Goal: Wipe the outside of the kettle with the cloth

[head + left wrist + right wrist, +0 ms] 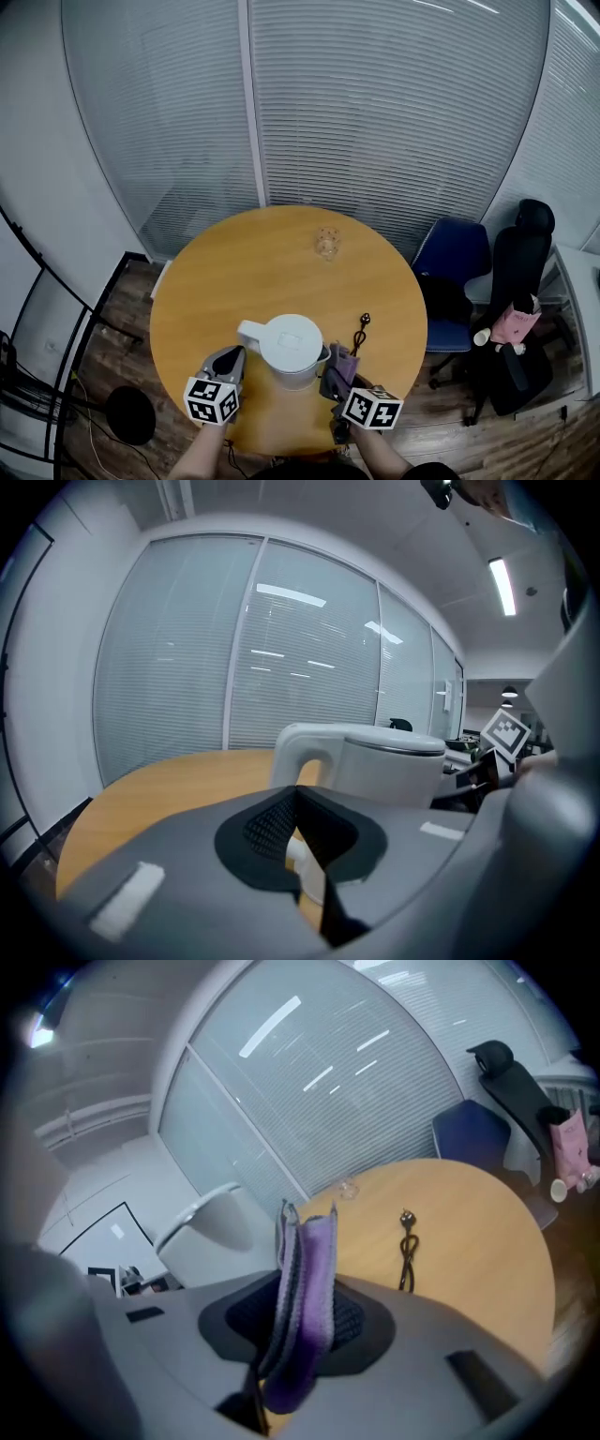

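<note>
A white kettle (292, 349) with a lid and a handle on its left stands on the round wooden table (272, 262), near the front edge. My left gripper (228, 364) is shut and empty, just left of the kettle (375, 761) by its handle (300, 754). On the kettle's right, my right gripper (339, 371) is shut on a folded purple cloth (343, 361). In the right gripper view the cloth (305, 1307) stands up between the jaws, with the kettle (211, 1232) close on the left.
A black power cord (361, 330) lies on the table right of the kettle, and a small clear glass (326, 243) stands farther back. A blue chair (452, 258) and a black office chair (520, 272) stand to the right. Glass walls with blinds enclose the room.
</note>
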Motion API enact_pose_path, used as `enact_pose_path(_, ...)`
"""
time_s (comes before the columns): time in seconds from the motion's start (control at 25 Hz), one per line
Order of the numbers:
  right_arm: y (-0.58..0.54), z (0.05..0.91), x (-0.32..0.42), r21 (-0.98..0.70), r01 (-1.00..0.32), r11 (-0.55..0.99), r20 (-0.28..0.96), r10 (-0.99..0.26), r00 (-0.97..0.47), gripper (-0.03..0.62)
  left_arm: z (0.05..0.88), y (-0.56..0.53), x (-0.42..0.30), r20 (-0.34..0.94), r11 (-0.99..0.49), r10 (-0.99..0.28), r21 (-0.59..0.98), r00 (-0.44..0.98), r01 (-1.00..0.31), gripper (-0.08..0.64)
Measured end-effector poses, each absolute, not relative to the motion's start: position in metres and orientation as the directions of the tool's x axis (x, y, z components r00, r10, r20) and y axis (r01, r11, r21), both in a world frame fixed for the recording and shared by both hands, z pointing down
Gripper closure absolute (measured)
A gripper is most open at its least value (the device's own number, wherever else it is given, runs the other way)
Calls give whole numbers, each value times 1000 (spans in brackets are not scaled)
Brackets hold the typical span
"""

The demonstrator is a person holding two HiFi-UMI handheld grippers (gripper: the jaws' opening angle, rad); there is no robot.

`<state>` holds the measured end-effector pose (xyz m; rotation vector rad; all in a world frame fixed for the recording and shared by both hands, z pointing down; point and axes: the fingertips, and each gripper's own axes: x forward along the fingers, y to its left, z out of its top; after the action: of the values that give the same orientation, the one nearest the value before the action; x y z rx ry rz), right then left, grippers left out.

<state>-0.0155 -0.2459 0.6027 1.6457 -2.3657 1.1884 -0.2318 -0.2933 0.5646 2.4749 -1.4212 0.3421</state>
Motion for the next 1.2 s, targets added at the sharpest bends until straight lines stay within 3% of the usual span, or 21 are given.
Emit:
enact_pose_path(0.52, -156, 531, -39, -472, -874, 117, 290, -915, -279, 491, 560, -218, -227, 263, -669, -665, 204, 699, -714, 551)
enact_pose_path(1.2, -34, 510, -1, -261, -940, 219, 305, -905, -296, 491, 548, -81, -164, 256, -708, -638, 176, 726, -684, 551)
